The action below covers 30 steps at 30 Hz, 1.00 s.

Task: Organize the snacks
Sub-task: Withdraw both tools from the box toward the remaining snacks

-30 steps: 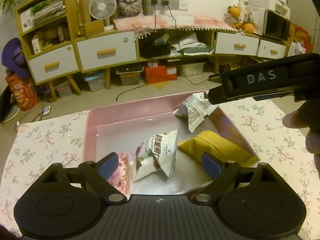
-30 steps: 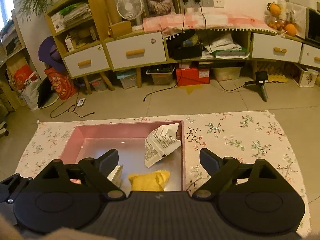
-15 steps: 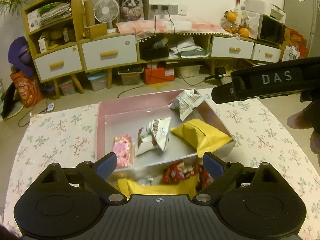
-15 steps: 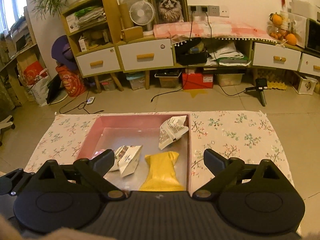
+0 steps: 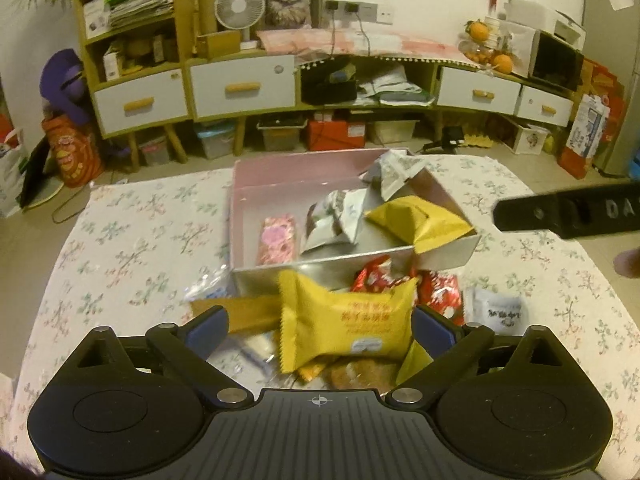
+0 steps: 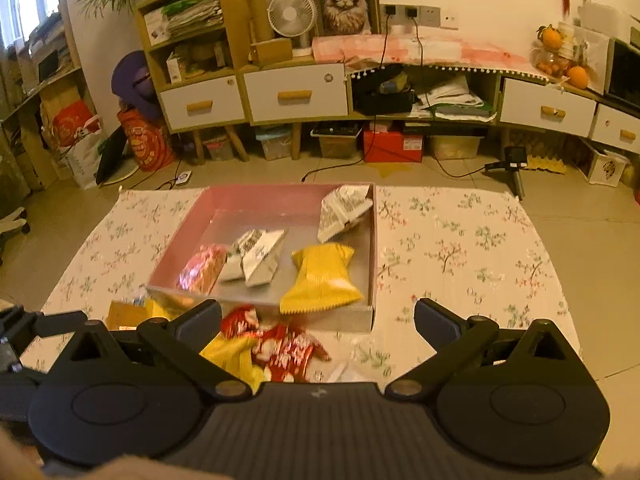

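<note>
Both grippers, left (image 5: 316, 330) and right (image 6: 318, 322), are being held wide apart, jaws just opening, gripping nothing; loose packets (image 5: 346, 326) before the box (image 5: 240, 216) are being lined up for pickup.

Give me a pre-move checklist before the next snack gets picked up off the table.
1. Left gripper free: ok. Its jaws have just been opening and press on nothing, though the yellow packet lies between them.
2. Right gripper free: ok. Jaws have just been opening, nothing pinched.
3. Snacks left outside the box: ok. Red packets and the yellow packet lie on the tablecloth in front of the pink box.
4. Room in the box: ok. Bare floor shows at its back left.
5. Grippers apart from each other: ok. In the left wrist view the right one sits well off to the side.
6. How many snacks are hidden under the grippers: cannot tell.
</note>
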Motion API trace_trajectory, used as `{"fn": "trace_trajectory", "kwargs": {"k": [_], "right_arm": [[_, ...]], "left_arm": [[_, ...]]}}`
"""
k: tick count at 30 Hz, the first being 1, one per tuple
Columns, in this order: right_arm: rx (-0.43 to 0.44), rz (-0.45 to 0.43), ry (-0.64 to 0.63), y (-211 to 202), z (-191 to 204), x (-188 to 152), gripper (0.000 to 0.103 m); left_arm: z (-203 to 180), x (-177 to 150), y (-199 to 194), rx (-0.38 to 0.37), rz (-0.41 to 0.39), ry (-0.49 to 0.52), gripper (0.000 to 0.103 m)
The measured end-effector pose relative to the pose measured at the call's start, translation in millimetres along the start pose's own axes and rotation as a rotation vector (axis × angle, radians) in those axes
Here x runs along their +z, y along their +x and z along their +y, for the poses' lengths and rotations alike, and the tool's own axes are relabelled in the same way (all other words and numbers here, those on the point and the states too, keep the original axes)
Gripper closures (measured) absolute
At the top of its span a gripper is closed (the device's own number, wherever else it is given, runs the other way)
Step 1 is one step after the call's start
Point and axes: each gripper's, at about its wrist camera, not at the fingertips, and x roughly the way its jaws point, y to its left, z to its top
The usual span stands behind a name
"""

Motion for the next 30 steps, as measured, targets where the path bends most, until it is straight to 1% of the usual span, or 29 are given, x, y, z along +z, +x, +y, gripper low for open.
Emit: {"fn": "trace_trajectory", "kwargs": {"k": [6,10,14,16,19,23,26,28,30], "right_arm": [[0.004,-0.002,-0.002,1,-2,-22,0.0],[-0.009,0.007,-0.014,8,-7,-38,0.0],[0.004,0.021,-0.014,11,-9,-50,0.0],[0.014,0.034,-0.038,11,-8,-56,0.0],[0.019,0.032,-0.108,8,-4,-65,0.0],[0.012,0.011,-0.189,6,1,-73,0.0],[0.033,0.005,-0.224,7,4,-76,0.0],[0.048,0.013,-0.236,10,6,-77,0.0],[0.06,0.024,-0.252,13,9,-78,0.0]], "left_arm": [[15,-19,-1,0.021,0.003,-0.012,0.003],[23,-29,2,0.043,0.003,0.025,0.003],[33,-41,5,0.056,-0.001,0.06,0.003],[39,-47,7,0.056,0.005,0.073,0.003],[47,-53,10,0.065,0.01,0.089,0.003],[55,-55,13,0.057,0.004,0.077,0.003],[56,-54,16,0.054,-0.02,0.077,0.003],[55,-54,20,0.052,-0.018,0.082,0.003],[53,-53,25,0.005,0.015,0.058,0.004]]}}
